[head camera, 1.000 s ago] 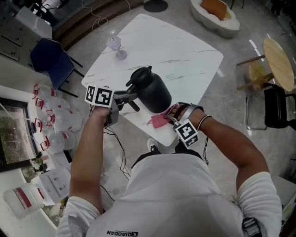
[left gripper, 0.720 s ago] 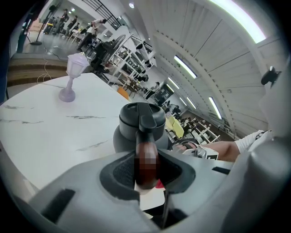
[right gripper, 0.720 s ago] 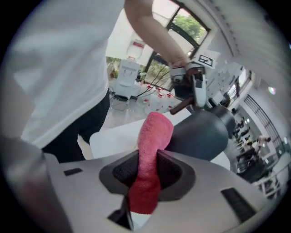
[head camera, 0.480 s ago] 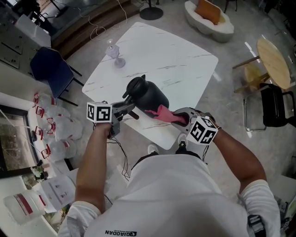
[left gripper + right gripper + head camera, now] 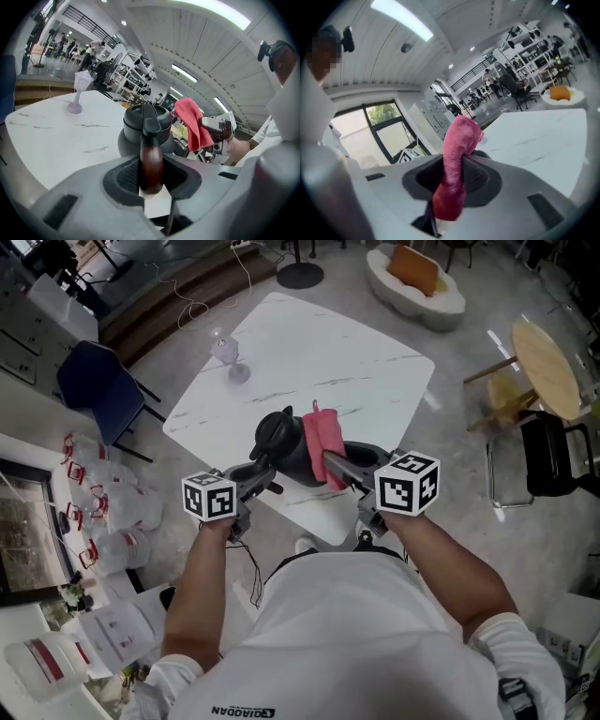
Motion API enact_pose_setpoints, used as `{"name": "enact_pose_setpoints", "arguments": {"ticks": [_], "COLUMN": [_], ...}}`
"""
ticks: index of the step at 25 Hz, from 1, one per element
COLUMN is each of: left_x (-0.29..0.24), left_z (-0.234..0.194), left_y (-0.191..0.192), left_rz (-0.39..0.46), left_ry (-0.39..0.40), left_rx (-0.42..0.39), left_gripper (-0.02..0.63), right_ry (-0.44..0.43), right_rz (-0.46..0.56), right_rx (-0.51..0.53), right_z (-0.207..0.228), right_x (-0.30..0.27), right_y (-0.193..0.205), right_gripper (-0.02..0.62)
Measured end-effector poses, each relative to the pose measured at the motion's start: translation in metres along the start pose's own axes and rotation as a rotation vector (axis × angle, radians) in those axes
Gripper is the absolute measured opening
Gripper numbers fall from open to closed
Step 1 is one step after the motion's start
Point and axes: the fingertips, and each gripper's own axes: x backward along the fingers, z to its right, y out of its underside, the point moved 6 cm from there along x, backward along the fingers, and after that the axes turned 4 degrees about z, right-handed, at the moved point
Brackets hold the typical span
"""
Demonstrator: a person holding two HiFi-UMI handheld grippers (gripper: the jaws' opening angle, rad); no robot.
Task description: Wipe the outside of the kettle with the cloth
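The fingers (image 5: 125, 176) of the left gripper (image 5: 151, 177) are closed on the dark brown, rounded, wood-like handle (image 5: 151, 164) of the black, pot-bellied matte kettle (image 5: 140, 126). The handle is pinched between ribbed dark pads. The fingers (image 5: 480, 177) of the right gripper (image 5: 457, 176) are clamped on the pink, fluffy cloth (image 5: 457, 154), which is folded into a thick band and stands up out of the jaws.

In the head view the kettle (image 5: 286, 442) is seen standing near the 6 o'clock edge of the white, marble-veined, round-cornered square table (image 5: 356, 362). The cloth (image 5: 322, 439) is held upright at its 3 o'clock side, level with the lid. Whether fabric and kettle touch cannot be settled. A clear stemmed glass (image 5: 231, 348) is set well apart at the kettle's 10 o'clock.

The task is judged to be somewhere between early and midway. The kettle is steadied and the cloth is held by the upper body, yet no wiped area can be told apart on the smooth, dull shell. The sides, the spout area and the lid rim are presumably left to be passed over.
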Motion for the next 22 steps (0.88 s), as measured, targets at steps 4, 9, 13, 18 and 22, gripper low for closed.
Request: {"name": "enact_pose_setpoints", "arguments": {"ticks": [4, 9, 13, 18, 22], "left_x": [0.001, 0.001, 0.004, 0.005, 0.004], "left_z": [0.012, 0.024, 0.024, 0.026, 0.026], "left_y": [0.010, 0.023, 0.028, 0.034, 0.034], "left_rz": [0.018, 0.039, 0.033, 0.035, 0.034], "left_ry": [-0.024, -0.053, -0.061, -0.064, -0.065], "left_rx": [-0.048, -0.124, -0.185, -0.207, -0.210], "left_gripper": [0.101, 0.101, 0.100, 0.100, 0.098], "right_ry": [-0.022, 0.069, 0.092, 0.137, 0.166], "right_rz": [0.041, -0.032, -0.047, -0.072, -0.089], "right_rx": [-0.109, -0.150, -0.126, -0.058, -0.062], "right_z": [-0.009, 0.010, 0.015, 0.022, 0.033], "right_x": [-0.025, -0.033, -0.030, -0.024, -0.020], "right_y": [-0.001, 0.025, 0.033, 0.042, 0.048], "right_gripper": [0.107, 0.107, 0.106, 0.104, 0.106]}}
